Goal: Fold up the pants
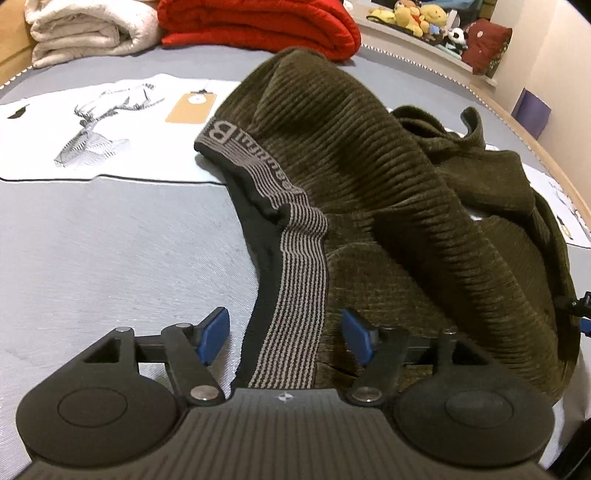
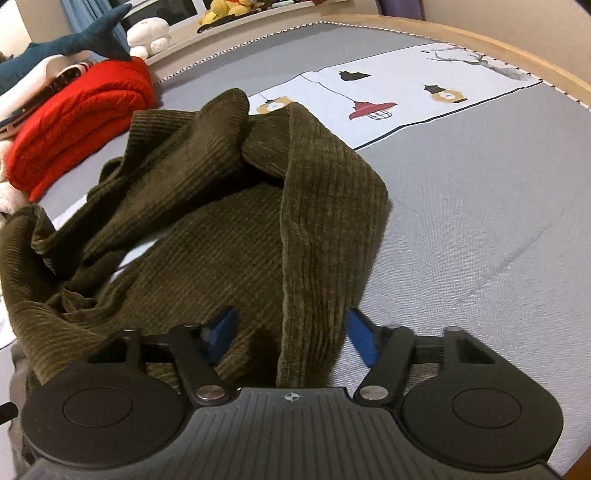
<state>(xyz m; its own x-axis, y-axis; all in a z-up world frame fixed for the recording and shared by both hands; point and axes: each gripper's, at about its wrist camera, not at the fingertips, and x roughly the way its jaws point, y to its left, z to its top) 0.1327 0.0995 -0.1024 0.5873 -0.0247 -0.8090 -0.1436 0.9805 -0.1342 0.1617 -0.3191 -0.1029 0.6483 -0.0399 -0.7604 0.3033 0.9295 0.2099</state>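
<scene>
Jaws apart, astride crumpled pants (image 1: 388, 192).

The pants (image 1: 388, 192) lie bunched on the bed (image 1: 110, 258). In the left wrist view their waistband (image 1: 295, 295) runs between the fingers of the left gripper (image 1: 284, 334); a folded blanket (image 1: 258, 26) lies behind at 12 o'clock and another blanket (image 1: 88, 29) at 11. In the right wrist view a pant fold sits between the right gripper (image 2: 291, 338) fingers, a printed panel (image 2: 388, 96) at 1 o'clock
</scene>
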